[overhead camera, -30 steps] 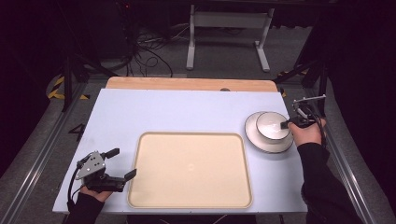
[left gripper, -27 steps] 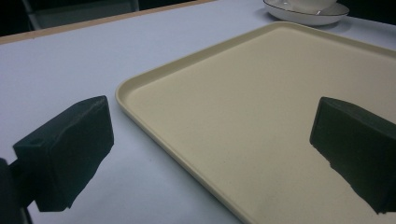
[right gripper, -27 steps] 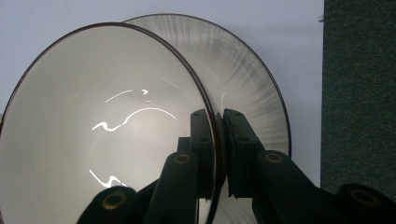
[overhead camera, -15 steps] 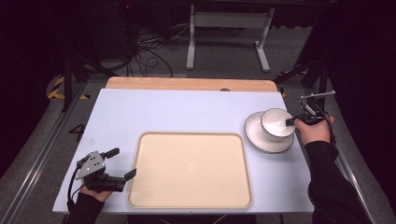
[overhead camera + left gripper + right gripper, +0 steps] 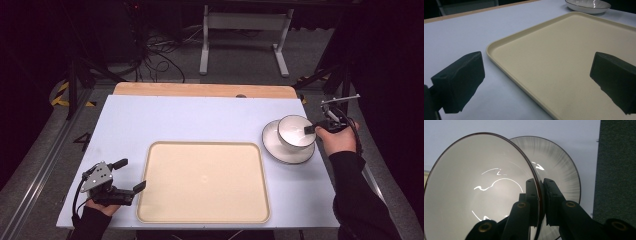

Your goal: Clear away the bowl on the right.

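The white ceramic bowl is being lifted off the white dark-rimmed plate, its rim clamped by the right gripper; the left gripper is being held apart, near the beige plastic tray.

Dark room, grey floor, cables, metal stand behind the pale table.

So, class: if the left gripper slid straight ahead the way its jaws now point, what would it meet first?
Probably the cream tray: the left gripper has open jaws straddling its near corner. The plate lies far beyond. Depth is hard to judge.
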`<action>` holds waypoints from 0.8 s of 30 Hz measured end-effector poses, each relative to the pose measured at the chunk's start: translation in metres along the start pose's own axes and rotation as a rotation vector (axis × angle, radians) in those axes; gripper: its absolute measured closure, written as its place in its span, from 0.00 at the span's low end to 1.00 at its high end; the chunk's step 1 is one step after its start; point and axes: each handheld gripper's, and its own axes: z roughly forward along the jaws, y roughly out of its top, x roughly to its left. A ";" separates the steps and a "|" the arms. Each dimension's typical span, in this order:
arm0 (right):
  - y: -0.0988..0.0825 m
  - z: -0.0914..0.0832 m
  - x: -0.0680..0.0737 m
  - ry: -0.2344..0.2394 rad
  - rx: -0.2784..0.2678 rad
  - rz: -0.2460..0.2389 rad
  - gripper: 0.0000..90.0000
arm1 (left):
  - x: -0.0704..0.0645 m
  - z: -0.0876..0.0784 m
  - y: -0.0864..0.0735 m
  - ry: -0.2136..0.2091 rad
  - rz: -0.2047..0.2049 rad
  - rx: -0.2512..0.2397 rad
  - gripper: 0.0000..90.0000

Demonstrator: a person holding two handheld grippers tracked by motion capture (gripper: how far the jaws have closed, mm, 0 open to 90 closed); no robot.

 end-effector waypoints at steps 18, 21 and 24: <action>0.001 0.002 0.062 0.074 0.031 -0.156 0.93 | 0.000 0.000 0.000 -0.002 0.007 0.001 0.00; 0.000 0.002 0.073 0.086 0.038 -0.181 0.93 | 0.000 0.000 0.000 -0.003 0.007 0.000 0.00; 0.000 0.001 0.084 0.099 0.039 -0.213 0.93 | 0.000 0.000 0.000 -0.004 0.005 0.000 0.00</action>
